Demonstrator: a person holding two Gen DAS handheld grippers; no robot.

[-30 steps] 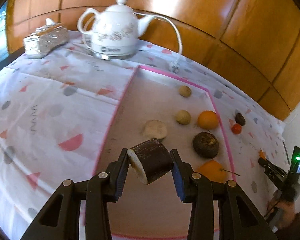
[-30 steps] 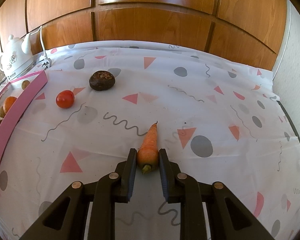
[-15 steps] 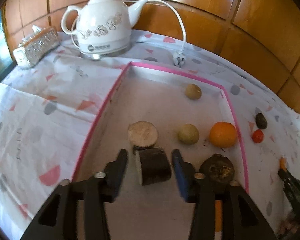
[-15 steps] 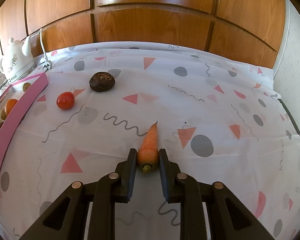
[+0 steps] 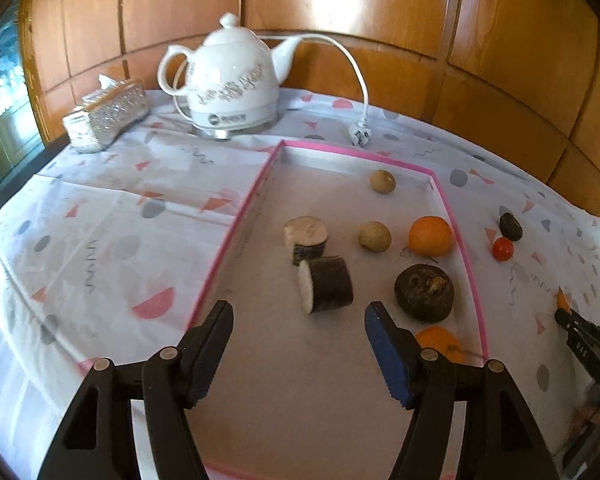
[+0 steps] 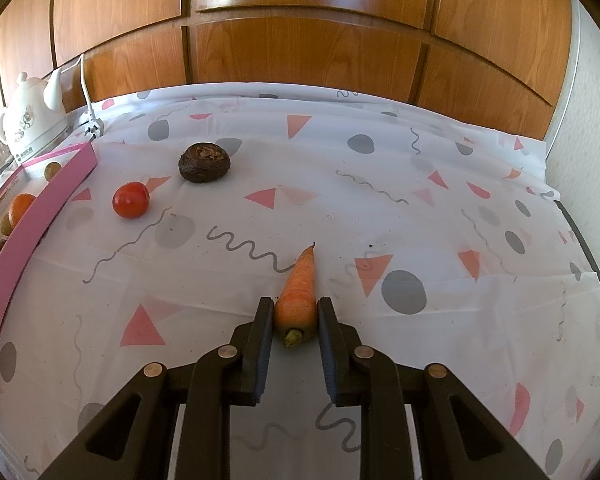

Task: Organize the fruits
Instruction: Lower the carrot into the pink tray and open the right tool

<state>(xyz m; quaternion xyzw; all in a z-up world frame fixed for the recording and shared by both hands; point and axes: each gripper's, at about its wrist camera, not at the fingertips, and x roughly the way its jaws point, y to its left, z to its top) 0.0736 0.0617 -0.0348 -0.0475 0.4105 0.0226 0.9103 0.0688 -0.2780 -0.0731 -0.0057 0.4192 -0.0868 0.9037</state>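
- The dark cut piece lies on its side in the pink-edged tray, just in front of the left claw.
- The left claw's jaws have just been opening. They stand wide apart now, with nothing between them, and the piece sits free beyond the tips.
- That step looks done: the piece is in the tray and let go.
- A second cut piece stands on its end right behind the first one. The two look like they touch.
- The tray also holds two small tan balls, an orange, a big dark round lump and another orange partly hidden behind the claw's right finger.
- The right claw is closed on the thick end of a carrot. The carrot's tip points away, and it seems to rest on the cloth.
- The carrot is well outside the tray, so it likely goes in next.
- A red tomato and a dark wrinkly lump lie on the cloth near the tray's pink wall. They are left to do too.
- So the job looks more than half done, with three things outside the tray.
- A white teapot and a shiny tissue box stand behind the tray.
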